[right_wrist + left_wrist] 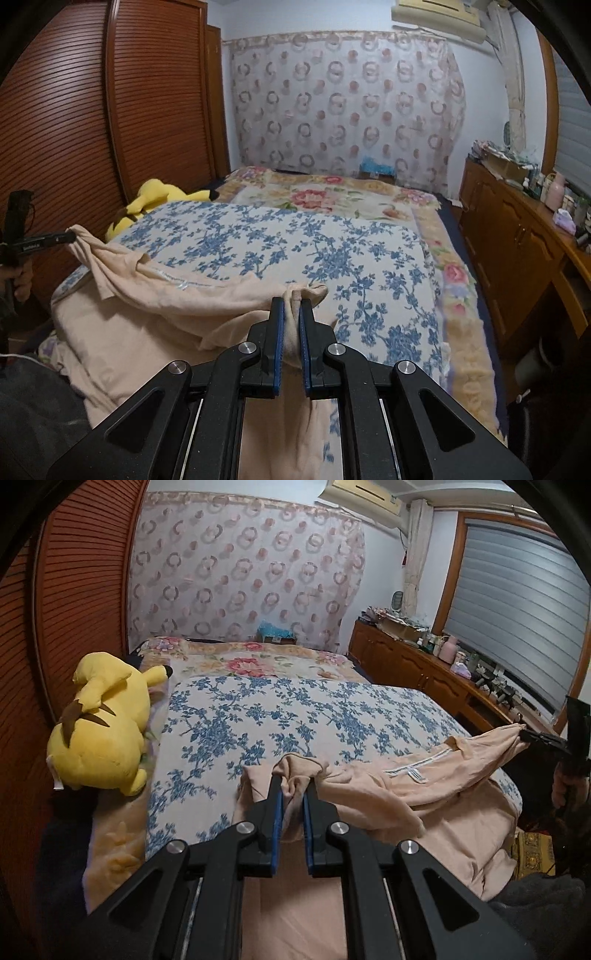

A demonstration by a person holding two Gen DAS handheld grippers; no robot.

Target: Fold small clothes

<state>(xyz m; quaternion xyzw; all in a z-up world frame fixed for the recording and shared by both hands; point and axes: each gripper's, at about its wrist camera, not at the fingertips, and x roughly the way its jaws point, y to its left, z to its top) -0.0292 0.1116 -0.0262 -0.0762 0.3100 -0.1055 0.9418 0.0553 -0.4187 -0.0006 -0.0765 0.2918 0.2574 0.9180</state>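
Left wrist view, left tool [294, 794] clamped on peach garment [424, 794], right tool [291, 314] pinching another corner, white label unreadable.

Garment [424, 794]: soft matt peach cloth, creased. Bedspread [295, 240]: matt blue-flowered woven cloth. Toy [103, 734]: yellow plush. Wardrobe doors [74, 110]: slatted, semi-gloss wood. Left gripper [293, 797]: matt black, blue ribbed pads.

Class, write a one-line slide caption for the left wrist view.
Left gripper shut on peach garment over blue-floral bedspread.
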